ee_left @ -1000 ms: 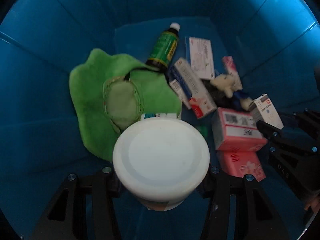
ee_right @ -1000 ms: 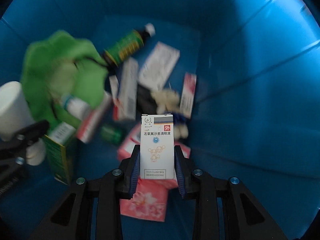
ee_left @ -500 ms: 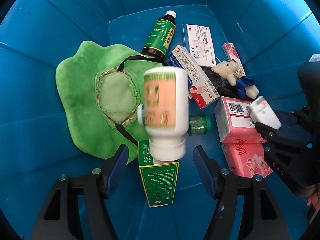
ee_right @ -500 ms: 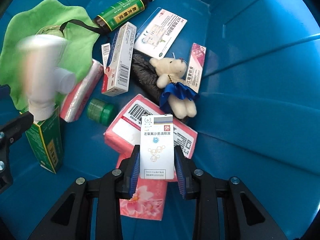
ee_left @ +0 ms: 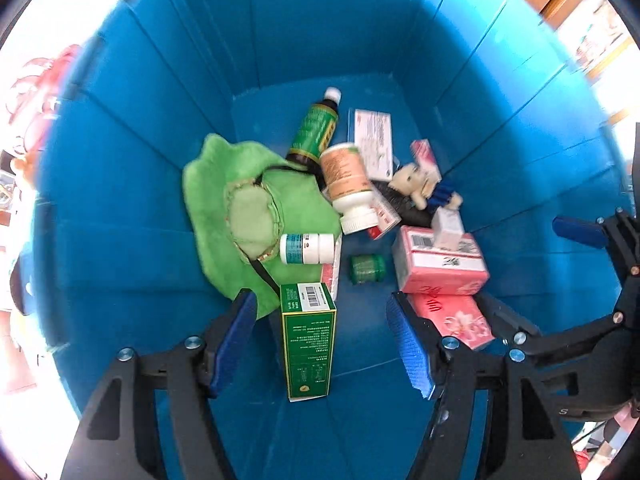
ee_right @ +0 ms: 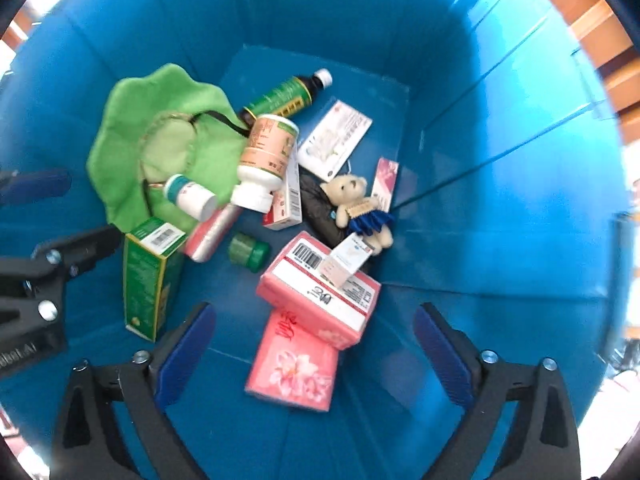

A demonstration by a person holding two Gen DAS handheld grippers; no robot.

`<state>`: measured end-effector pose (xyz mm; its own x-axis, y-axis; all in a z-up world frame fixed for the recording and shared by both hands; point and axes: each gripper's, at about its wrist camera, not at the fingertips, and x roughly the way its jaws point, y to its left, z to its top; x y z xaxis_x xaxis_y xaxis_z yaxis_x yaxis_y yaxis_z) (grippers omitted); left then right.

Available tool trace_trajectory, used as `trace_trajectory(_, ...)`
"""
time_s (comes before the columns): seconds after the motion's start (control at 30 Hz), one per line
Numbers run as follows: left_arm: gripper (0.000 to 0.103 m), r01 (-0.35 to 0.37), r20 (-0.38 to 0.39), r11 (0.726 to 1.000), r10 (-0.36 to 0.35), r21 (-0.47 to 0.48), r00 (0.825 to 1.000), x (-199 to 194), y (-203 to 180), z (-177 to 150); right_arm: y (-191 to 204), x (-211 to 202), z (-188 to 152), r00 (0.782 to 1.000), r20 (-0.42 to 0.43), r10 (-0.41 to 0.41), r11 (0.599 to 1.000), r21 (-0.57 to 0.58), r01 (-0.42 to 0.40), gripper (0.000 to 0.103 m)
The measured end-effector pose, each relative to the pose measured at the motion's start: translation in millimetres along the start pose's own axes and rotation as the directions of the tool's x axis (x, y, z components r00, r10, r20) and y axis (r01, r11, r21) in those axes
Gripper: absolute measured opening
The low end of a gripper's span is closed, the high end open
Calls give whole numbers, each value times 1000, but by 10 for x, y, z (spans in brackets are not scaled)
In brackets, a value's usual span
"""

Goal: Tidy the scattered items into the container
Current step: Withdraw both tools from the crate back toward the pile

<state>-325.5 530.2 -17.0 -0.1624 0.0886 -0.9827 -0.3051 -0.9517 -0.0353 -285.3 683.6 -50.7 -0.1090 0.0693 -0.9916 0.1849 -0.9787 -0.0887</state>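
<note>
Both grippers hang open and empty above the deep blue bin (ee_left: pixel 120 160); it also fills the right wrist view (ee_right: pixel 500 160). My left gripper (ee_left: pixel 322 344) is above the green box (ee_left: pixel 306 344). My right gripper (ee_right: pixel 316 356) is above the pink tissue packs (ee_right: pixel 316 304). The large white bottle with the orange label (ee_left: pixel 348 186) lies on the pile; it also shows in the right wrist view (ee_right: pixel 266 160). The small white box (ee_right: pixel 346 258) lies on a pink pack; it also shows in the left wrist view (ee_left: pixel 448 226).
In the bin lie a green cloth (ee_left: pixel 240 208), a dark green bottle (ee_left: pixel 316 132), a small white bottle (ee_left: pixel 306 248), a green jar (ee_left: pixel 366 268), a teddy bear (ee_right: pixel 360 206) and flat medicine boxes (ee_right: pixel 336 138). The bin walls are tall on all sides.
Both grippers opened and rose. The large white bottle dropped from the left gripper onto the pile. The small white box dropped from the right gripper onto the pink pack.
</note>
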Motion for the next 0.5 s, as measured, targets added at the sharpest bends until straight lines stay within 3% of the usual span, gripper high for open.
trace_trajectory(0.13, 66, -7, 119, 1000, 6, 14, 993, -418, 35, -218, 65, -386, -205, 996, 89, 6, 1000, -12, -5, 102)
trace_trajectory(0.27, 66, -15, 255, 1000, 13, 7, 967, -807, 112, -516, 138, -742, -447, 977, 206, 47, 999, -16, -45, 102)
trace_trajectory(0.37, 67, -61, 362, 998, 52, 12, 931, -1012, 148, -785, 229, -927, -625, 954, 292, 61, 998, -25, -57, 102)
trace_trajectory(0.5, 67, -166, 493, 986, 154, -19, 856, -1216, 205, -1191, 414, -1098, -831, 916, 388, 102, 994, -65, -83, 102)
